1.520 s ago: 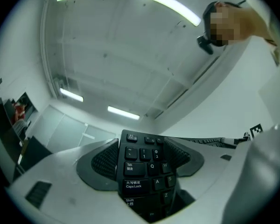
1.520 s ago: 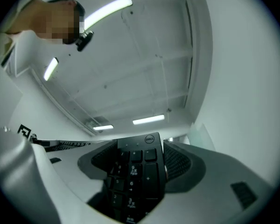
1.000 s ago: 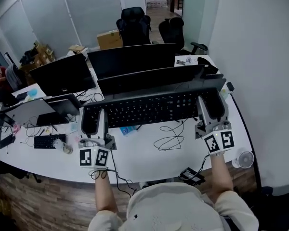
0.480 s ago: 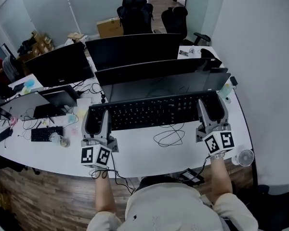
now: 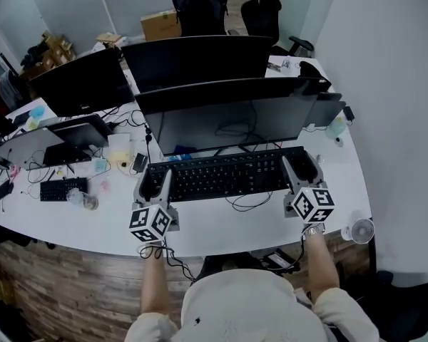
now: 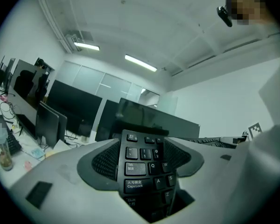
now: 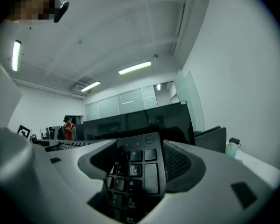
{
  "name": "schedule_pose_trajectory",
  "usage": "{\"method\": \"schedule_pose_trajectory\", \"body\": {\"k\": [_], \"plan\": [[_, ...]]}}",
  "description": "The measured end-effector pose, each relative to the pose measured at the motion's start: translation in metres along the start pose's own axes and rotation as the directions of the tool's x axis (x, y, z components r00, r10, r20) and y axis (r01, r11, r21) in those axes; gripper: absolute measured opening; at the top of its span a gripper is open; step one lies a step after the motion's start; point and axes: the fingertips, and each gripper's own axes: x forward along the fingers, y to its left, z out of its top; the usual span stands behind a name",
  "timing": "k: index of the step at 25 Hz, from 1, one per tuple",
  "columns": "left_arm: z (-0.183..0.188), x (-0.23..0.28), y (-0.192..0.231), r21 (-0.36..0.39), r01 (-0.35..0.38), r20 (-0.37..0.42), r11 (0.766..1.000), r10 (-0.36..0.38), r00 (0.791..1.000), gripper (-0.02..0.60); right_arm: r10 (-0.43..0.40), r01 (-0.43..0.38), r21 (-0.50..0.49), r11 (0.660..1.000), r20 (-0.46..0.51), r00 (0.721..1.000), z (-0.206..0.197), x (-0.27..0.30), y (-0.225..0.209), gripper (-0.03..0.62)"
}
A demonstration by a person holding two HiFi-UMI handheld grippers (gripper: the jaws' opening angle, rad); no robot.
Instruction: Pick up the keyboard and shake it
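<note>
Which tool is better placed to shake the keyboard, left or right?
Neither alone. The left tool is shut on the Tab end of the keyboard, the right tool on its number-pad end; both should probably shake together.

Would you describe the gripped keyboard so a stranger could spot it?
Over the white desk, before the nearest dark monitor, is a long black keyboard. Unlike the small black keyboard far left, its ends sit in the left gripper and right gripper.

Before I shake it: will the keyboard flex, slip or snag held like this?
Probably stiff: the keyboard spans straight between the left gripper and right gripper. Slipping seems unlikely; textured fingers clamp both ends. The looped cable below may tug.
</note>
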Motion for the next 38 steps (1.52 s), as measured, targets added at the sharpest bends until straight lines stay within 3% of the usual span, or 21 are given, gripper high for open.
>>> {"method": "schedule_pose_trajectory", "body": {"k": [9,17,38], "plan": [[-0.075,0.009,0.016,-0.060,-0.032,-0.167,0.998,0.022,0.986,0.285,-0.037,0.043,0.034,0.998,-0.157,0.987,-0.071,0.006,-0.019,0.295],[-0.134,0.013,0.033,-0.087,-0.076,-0.305,0.993,0.046,0.951,0.285,-0.051,0.076,0.074,0.994,-0.289,0.956,-0.135,0.015,-0.034,0.296],[-0.243,0.010,0.049,-0.143,-0.157,-0.499,0.977,0.066,0.864,0.285,-0.046,0.120,0.123,0.985,-0.485,0.873,-0.242,0.014,-0.062,0.301]]}}
